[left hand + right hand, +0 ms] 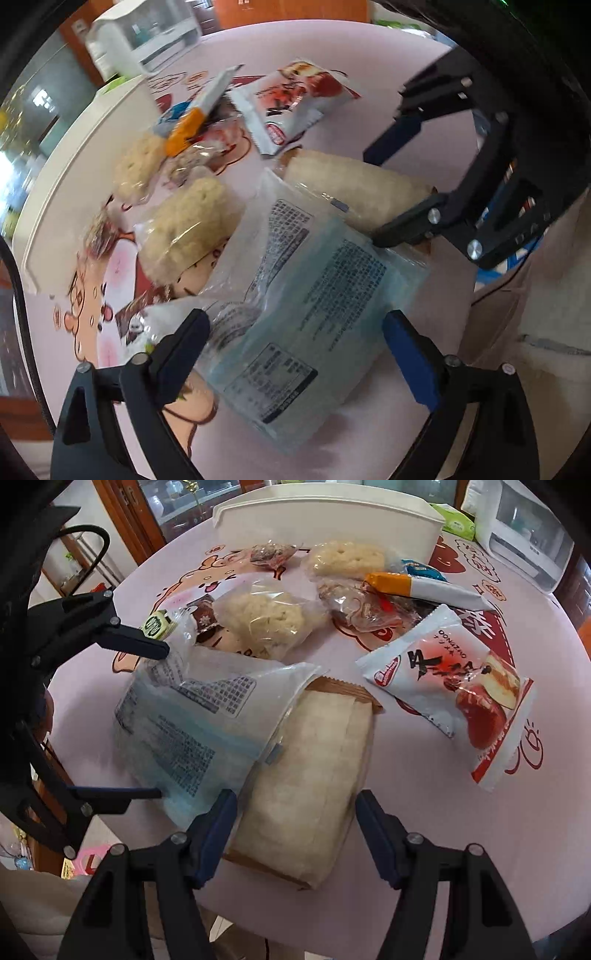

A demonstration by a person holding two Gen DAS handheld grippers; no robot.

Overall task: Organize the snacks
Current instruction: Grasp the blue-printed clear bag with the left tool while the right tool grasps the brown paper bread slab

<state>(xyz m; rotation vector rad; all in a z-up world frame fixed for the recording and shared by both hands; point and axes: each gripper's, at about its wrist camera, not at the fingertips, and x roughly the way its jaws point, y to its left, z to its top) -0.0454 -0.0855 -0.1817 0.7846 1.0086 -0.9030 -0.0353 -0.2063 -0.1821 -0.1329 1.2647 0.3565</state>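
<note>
**Two grippers straddling two flat packs, near table edge**

Left wrist view: left gripper (pixel 295 343) jaws wide apart, straddling blue-tinted clear pack (pixel 295 295); no pad contact seen. Pack lies flat at near edge of table (pixel 388 85), overlapping the pale pack. Film looks slick, light, floppy; grip across short width, mid-body.

Right wrist view: right gripper (pixel 295 834) jaws apart, either side of pale bread-like pack (pixel 310 775); pads not pressing. Soft, crushable, so pinch gently at sides. White bin (pixel 325 520) at far edge.
</note>
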